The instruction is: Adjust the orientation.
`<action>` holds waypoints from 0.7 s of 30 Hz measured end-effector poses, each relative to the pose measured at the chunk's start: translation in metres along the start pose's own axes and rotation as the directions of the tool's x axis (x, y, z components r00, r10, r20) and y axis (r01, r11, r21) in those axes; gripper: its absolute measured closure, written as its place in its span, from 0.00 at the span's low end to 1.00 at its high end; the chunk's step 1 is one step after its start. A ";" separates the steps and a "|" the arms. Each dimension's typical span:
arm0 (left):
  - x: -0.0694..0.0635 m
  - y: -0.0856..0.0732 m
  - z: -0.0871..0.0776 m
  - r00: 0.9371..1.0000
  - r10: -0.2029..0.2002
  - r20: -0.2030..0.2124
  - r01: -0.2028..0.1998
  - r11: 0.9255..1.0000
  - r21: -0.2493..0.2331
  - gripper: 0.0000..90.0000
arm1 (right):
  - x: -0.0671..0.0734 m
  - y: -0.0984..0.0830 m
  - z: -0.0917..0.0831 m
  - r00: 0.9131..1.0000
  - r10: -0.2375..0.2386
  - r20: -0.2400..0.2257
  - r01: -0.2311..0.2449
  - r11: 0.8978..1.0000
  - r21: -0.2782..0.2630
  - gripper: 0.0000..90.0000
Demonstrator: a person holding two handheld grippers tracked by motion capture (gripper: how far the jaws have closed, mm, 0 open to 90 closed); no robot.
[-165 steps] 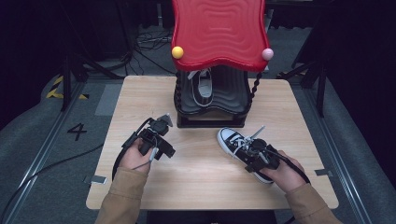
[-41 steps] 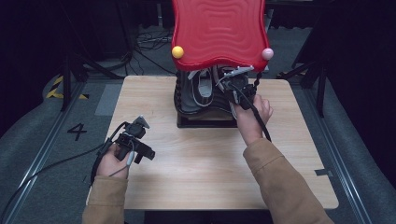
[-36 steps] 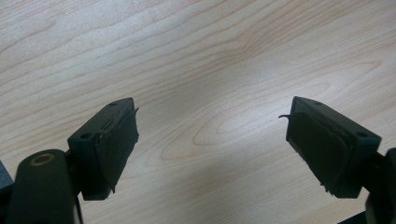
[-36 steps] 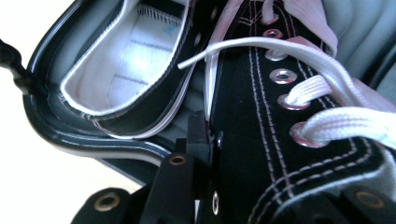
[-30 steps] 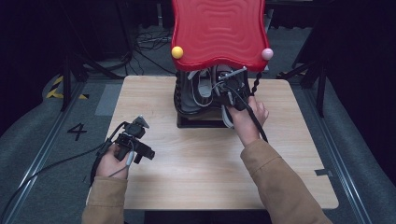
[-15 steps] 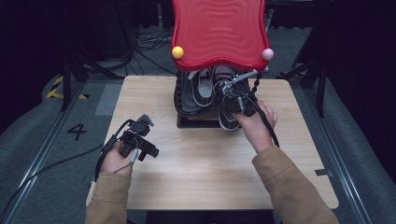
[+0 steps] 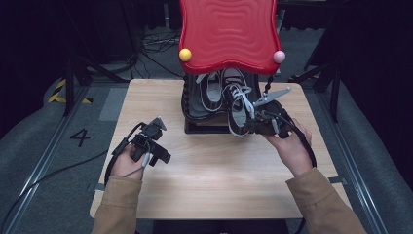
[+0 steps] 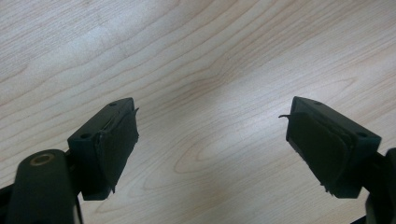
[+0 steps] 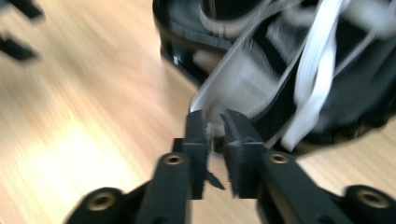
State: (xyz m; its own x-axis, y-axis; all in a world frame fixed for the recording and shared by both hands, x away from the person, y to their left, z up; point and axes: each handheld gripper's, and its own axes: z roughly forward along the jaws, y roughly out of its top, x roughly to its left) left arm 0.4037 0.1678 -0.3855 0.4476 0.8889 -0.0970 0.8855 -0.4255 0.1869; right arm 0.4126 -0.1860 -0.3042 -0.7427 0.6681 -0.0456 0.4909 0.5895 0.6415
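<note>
A black sneaker with white laces and sole (image 7: 237,108) leans half out of the black rack (image 7: 194,127), heel toward the table's front. My right gripper (image 7: 246,127) is at that heel. Its jaws have just been closing and now pinch the white sole edge (image 9: 219,100), which sits between the right gripper's (image 9: 212,123) pads. A second sneaker (image 7: 212,93) lies in the rack to its left. My left gripper (image 7: 164,157) hovers over bare wood at the left, open; the left gripper (image 8: 210,121) has nothing between its pads.
A red wavy board (image 7: 226,34) with a yellow ball (image 7: 185,54) and a pink ball (image 7: 278,56) overhangs the rack. The wooden table (image 7: 214,180) has free room in front. Cables and stands lie on the dark floor behind.
My right hand has drawn back out of the rack toward the front right, and the laced sneaker has tipped out with it. The left hand has barely shifted.
</note>
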 end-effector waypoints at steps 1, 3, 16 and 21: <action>0.000 0.000 0.000 1.000 0.000 -0.001 0.000 1.000 0.000 0.19 | 0.000 -0.005 0.000 1.000 -0.015 -0.013 0.015 1.000 -0.009 0.95; 0.000 0.000 0.000 1.000 -0.001 -0.004 0.001 1.000 0.003 0.19 | 0.000 -0.013 0.002 0.999 -0.033 -0.032 0.032 0.999 -0.002 0.99; 0.001 -0.002 0.001 1.000 -0.007 -0.003 0.007 1.000 0.004 0.19 | -0.002 -0.042 0.059 0.989 -0.108 -0.105 0.115 0.991 0.069 1.00; 0.002 -0.003 0.001 1.000 -0.012 -0.005 0.012 1.000 0.001 0.19 | -0.006 -0.038 0.066 0.992 -0.088 -0.096 0.094 0.994 0.063 1.00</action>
State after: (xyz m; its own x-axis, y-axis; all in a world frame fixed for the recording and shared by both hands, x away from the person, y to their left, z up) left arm 0.4019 0.1705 -0.3868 0.4362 0.8949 -0.0944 0.8910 -0.4148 0.1849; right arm 0.4282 -0.1825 -0.3792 -0.8232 0.5671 -0.0279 0.4468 0.6773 0.5845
